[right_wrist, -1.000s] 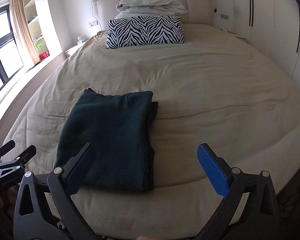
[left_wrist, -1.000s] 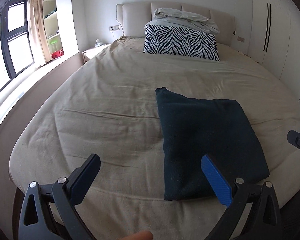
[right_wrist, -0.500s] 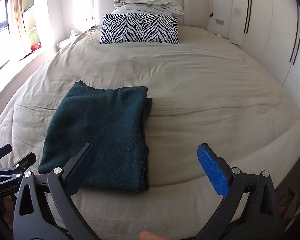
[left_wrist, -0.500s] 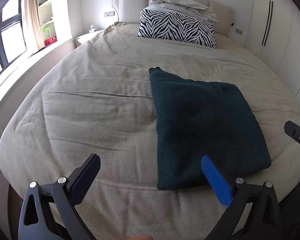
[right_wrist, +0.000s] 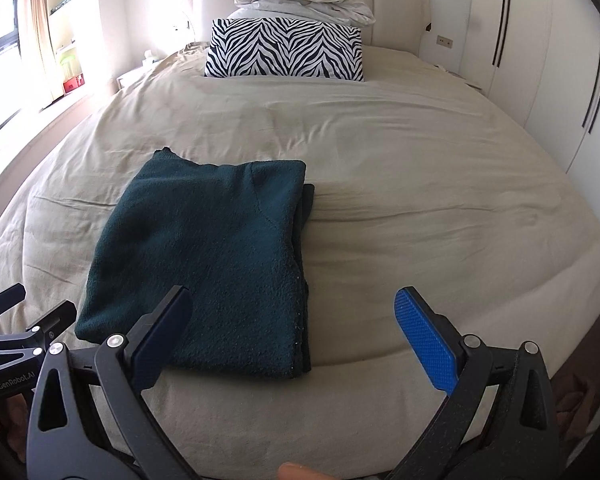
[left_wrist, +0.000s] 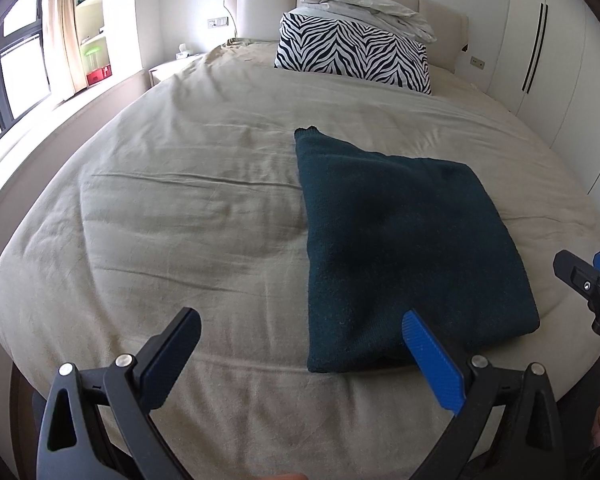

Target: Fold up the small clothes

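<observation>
A dark green garment [left_wrist: 400,240] lies folded into a rectangle on the beige bed cover, near the foot of the bed; it also shows in the right wrist view [right_wrist: 212,260]. My left gripper [left_wrist: 300,344] is open and empty, held above the bed's foot edge just left of the garment's near corner. My right gripper [right_wrist: 296,320] is open and empty, above the garment's near right edge. The right gripper also shows at the right edge of the left wrist view [left_wrist: 588,284], and the left gripper at the left edge of the right wrist view [right_wrist: 16,328].
The beige bed cover [left_wrist: 180,220] is wide and lightly creased. A zebra-print pillow [left_wrist: 352,58] with a white duvet on top stands at the headboard. White wardrobes [right_wrist: 540,40] run along the right; a window and nightstand [left_wrist: 168,70] are on the left.
Both grippers have pulled back slightly and tilted up a little; the garment lies still, and both grippers stay open.
</observation>
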`<state>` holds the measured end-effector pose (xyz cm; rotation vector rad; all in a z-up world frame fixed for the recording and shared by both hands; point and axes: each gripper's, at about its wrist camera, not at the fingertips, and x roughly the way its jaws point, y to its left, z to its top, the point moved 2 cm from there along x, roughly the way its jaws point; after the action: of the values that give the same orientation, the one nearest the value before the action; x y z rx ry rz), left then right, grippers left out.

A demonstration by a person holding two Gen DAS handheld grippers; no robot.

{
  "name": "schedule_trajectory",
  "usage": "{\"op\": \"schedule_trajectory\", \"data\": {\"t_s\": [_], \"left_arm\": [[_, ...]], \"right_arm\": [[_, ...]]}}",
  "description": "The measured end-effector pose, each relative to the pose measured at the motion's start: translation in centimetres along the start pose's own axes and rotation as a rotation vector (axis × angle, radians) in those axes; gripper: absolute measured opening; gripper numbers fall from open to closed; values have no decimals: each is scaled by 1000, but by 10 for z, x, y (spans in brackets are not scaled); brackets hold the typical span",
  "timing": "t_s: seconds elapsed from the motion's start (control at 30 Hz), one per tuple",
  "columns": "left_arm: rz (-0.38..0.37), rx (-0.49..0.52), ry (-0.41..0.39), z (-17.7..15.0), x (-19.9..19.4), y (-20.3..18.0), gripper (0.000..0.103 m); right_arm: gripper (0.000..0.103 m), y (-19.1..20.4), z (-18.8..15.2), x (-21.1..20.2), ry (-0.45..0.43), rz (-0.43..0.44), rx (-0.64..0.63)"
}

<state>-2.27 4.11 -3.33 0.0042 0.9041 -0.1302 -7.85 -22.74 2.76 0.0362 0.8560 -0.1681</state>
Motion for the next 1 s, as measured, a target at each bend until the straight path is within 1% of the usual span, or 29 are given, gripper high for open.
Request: {"op": "schedule_trajectory", "data": {"t_s": [1.0], "left_arm": [[12,-12,12,-3,3,2,103]], "right_arm": [[103,-2,-7,5,19,-3,6]]}}
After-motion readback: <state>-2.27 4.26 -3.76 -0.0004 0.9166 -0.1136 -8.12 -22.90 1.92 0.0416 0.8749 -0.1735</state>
